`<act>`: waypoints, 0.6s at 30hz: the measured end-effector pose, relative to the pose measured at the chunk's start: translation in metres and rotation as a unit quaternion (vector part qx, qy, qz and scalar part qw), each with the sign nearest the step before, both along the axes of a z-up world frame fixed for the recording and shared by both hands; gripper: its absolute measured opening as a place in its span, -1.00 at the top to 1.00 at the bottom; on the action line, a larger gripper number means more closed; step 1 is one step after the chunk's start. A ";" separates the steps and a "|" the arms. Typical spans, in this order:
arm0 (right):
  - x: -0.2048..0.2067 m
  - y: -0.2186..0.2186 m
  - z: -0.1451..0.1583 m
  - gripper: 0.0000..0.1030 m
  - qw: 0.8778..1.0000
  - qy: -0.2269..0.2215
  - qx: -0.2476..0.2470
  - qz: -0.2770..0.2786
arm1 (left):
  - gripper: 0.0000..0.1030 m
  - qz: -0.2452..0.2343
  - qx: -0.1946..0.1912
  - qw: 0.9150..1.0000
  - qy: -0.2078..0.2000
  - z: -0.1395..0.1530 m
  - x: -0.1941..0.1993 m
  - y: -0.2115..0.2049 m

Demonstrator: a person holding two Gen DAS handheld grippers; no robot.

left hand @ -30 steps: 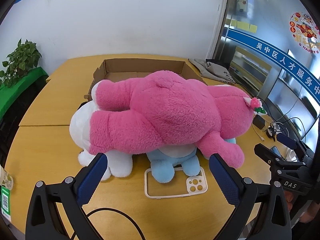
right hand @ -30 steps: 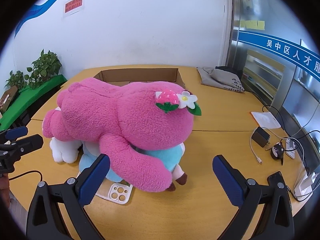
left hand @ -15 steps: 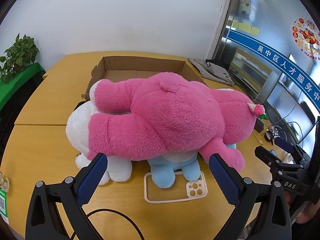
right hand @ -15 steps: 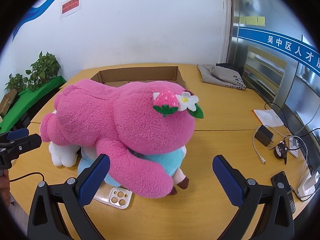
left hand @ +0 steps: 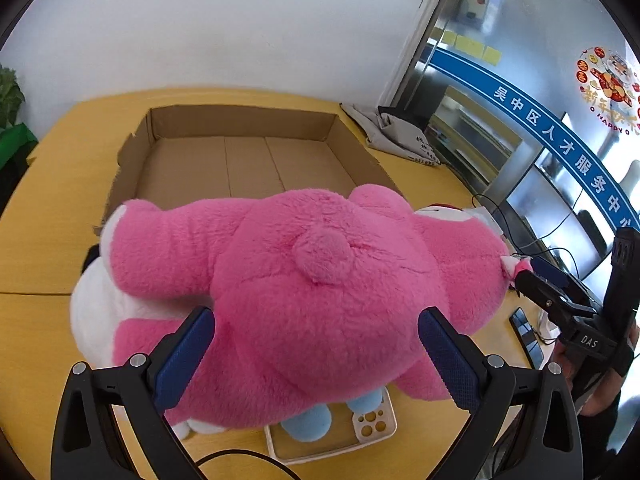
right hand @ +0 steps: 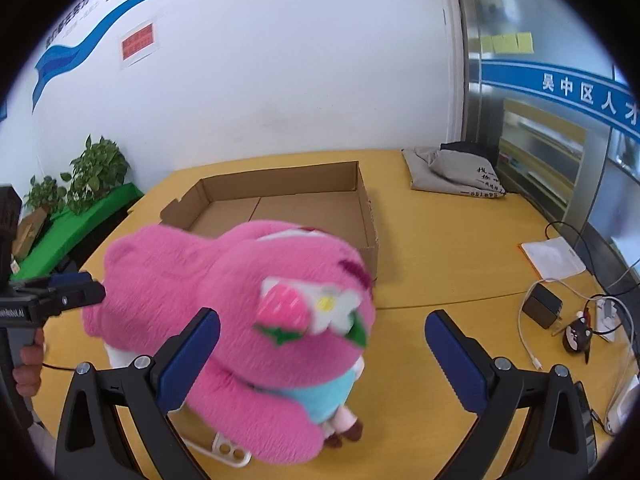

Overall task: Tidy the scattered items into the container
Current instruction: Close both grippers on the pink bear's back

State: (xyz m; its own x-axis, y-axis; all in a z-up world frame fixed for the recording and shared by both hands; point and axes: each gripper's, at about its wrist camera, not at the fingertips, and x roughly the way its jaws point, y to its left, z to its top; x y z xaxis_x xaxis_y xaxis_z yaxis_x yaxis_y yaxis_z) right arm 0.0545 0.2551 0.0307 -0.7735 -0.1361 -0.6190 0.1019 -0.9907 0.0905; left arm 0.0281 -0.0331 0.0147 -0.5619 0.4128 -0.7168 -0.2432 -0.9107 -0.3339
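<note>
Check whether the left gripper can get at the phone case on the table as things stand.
Probably not directly: the pink plush fills the open left gripper, and the blue plush lies on the phone case, leaving only its near end showing.

A bright pink plush bear point(left hand: 312, 292) is seen, trimmed with a red strawberry and white flower point(right hand: 308, 308). White point(left hand: 92, 320) and light blue point(left hand: 308, 420) plush toys, a brown cardboard box point(left hand: 240, 160), a yellow table point(right hand: 440, 256) and blue gripper pads point(left hand: 184, 356) are shown.

An office: glass partition point(left hand: 500, 128) with a blue lettered band, wall notice point(right hand: 138, 43), potted plant point(right hand: 94, 170).
</note>
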 end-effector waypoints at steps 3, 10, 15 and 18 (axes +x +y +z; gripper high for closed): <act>-0.029 0.002 -0.017 -0.99 1.000 -0.026 0.006 0.015 | -1.00 -0.017 0.006 1.000 -0.013 -0.013 -0.016 0.007; -0.048 -0.013 -0.038 -0.25 0.998 -0.015 -0.011 0.061 | -0.64 -0.010 0.008 1.000 -0.003 -0.014 -0.027 0.004; -0.044 -0.031 -0.044 -0.07 0.998 0.000 0.020 0.058 | -0.33 -0.002 0.001 1.000 -0.003 -0.018 -0.029 0.004; -0.042 -0.034 -0.044 0.03 0.998 0.000 0.023 0.061 | -0.17 0.001 0.009 1.000 -0.005 -0.018 -0.030 0.001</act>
State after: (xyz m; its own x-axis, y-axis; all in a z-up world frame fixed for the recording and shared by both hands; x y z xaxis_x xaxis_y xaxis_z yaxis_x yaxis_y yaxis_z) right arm 0.0122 0.2207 -0.0130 -0.7528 -0.1996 -0.6272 0.2211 -0.9742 0.0447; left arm -0.0018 -0.0319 -0.0034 -0.5563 0.4242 -0.7146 -0.2375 -0.9052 -0.3525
